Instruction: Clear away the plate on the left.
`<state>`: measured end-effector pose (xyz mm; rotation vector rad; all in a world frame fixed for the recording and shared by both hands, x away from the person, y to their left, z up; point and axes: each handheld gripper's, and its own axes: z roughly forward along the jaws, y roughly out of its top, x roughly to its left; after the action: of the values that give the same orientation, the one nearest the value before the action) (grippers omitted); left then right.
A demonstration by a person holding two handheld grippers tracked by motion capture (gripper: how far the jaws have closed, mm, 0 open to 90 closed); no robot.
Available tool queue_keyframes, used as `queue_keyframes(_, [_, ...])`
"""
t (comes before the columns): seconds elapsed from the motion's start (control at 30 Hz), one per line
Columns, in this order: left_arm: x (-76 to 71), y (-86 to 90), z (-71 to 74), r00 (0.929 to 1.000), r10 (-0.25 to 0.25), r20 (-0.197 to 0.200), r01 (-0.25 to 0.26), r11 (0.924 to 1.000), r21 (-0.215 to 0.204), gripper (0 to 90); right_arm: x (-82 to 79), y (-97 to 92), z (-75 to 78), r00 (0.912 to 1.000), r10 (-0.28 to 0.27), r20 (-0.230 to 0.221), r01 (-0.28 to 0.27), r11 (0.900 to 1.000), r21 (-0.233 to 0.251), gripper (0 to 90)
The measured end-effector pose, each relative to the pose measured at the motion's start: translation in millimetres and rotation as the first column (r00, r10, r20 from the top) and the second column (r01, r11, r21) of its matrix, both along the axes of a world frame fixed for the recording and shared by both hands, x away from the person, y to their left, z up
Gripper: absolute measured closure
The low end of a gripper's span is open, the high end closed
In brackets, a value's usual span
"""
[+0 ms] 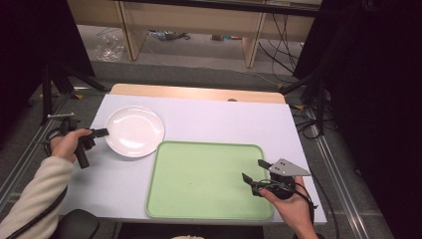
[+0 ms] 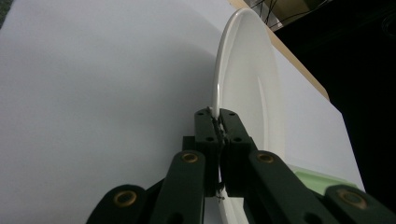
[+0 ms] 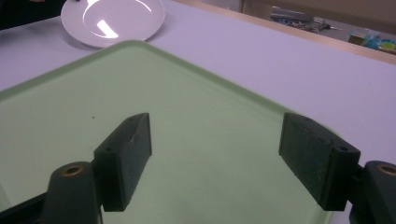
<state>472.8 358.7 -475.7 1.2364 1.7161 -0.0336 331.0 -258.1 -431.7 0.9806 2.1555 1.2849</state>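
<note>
Plain round white plate (image 1: pixel 134 131), glossy, shallow raised rim, nothing on it. Sitting at about 10 o'clock on the white table (image 1: pixel 224 122), touching the top-left corner of the light green tray (image 1: pixel 199 179). Left gripper (image 1: pixel 102 132) clamped on the plate's rim at its 9 o'clock edge, pads pinched tight. Right gripper (image 1: pixel 253 172) hovering over the tray's 4 o'clock area, jaws wide apart, holding nothing.
</note>
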Motion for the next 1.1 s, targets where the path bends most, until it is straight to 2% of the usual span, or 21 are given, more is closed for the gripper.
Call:
queue_keyframes(0.27, [0.0, 0.0, -0.1, 0.9999, 0.001, 0.013, 0.0, 0.9993, -0.038, 87.2, 0.0, 0.1, -0.1, 1.0, 0.0, 0.002, 0.0, 1.0, 0.001, 26.2])
queue_keyframes(0.37, [-0.1, -0.1, 0.1, 0.9998, 0.0, 0.018, 0.001, 0.9993, -0.037, 87.3, -1.0, 0.2, 0.5, 0.9999, -0.003, -0.012, 0.003, 1.0, 0.002, 26.3])
queue_keyframes(0.6, [-0.4, 0.7, -1.0, 0.9996, 0.001, 0.028, 0.001, 0.9986, -0.054, 87.2, -1.1, 0.1, 0.6, 0.9999, -0.002, -0.015, 0.002, 1.0, 0.002, 26.3])
queue_keyframes(0.67, [-0.5, 1.1, -1.2, 0.9996, 0.001, 0.03, 0.001, 0.998, -0.063, 87.1, 0.1, -0.1, -0.1, 1.0, -0.001, 0.006, 0.001, 1.0, 0.003, 26.4])
queue_keyframes(0.7, [-0.4, 0.9, -2.4, 0.9989, 0.007, 0.046, -0.004, 0.9971, -0.076, 87.1, -0.7, -0.7, 0.9, 1.0, -0.004, -0.005, 0.004, 1.0, -0.008, 26.4])
queue_keyframes(0.73, [-0.4, 0.9, -2.5, 0.9988, 0.007, 0.048, -0.003, 0.9969, -0.078, 87.1, -1.0, 0.2, 0.5, 0.9999, -0.002, -0.014, 0.002, 1.0, 0.003, 26.4])
queue_keyframes(0.8, [-0.4, 1.1, -2.5, 0.9986, 0.006, 0.053, -0.001, 0.9964, -0.084, 87.0, -0.6, -0.1, 0.5, 1.0, -0.005, 0.002, 0.005, 1.0, -0.003, 26.4])
queue_keyframes(0.87, [-0.7, 1.8, -1.3, 0.999, -0.002, 0.044, 0.005, 0.9976, -0.07, 86.9, -0.6, -0.1, 0.4, 1.0, -0.004, 0.0, 0.004, 1.0, -0.002, 26.4])
queue_keyframes(0.93, [-0.5, 2.3, -1.2, 0.9985, -0.01, 0.054, 0.014, 0.9974, -0.071, 86.9, -0.2, 0.3, -0.1, 1.0, -0.002, 0.004, 0.002, 1.0, 0.004, 26.4])
queue_keyframes(1.0, [-0.8, 2.8, -1.5, 0.9987, -0.007, 0.051, 0.012, 0.9963, -0.085, 86.8, -1.1, 0.2, 0.6, 0.9999, -0.003, -0.013, 0.003, 1.0, 0.002, 26.4])
queue_keyframes(1.03, [-0.6, 2.5, -3.2, 0.9976, 0.001, 0.069, 0.007, 0.9943, -0.107, 86.7, -1.1, 0.2, 0.6, 0.9999, -0.003, -0.012, 0.003, 1.0, 0.002, 26.5])
queue_keyframes(1.07, [-1.0, 3.0, -2.1, 0.9988, -0.002, 0.049, 0.007, 0.9952, -0.098, 86.6, -0.6, -0.2, 0.5, 1.0, -0.005, 0.002, 0.005, 1.0, -0.003, 26.5])
queue_keyframes(1.1, [-1.1, 3.4, -2.2, 0.9988, -0.004, 0.049, 0.009, 0.9947, -0.102, 86.6, -0.7, -0.1, 0.5, 1.0, -0.004, 0.0, 0.004, 1.0, -0.002, 26.5])
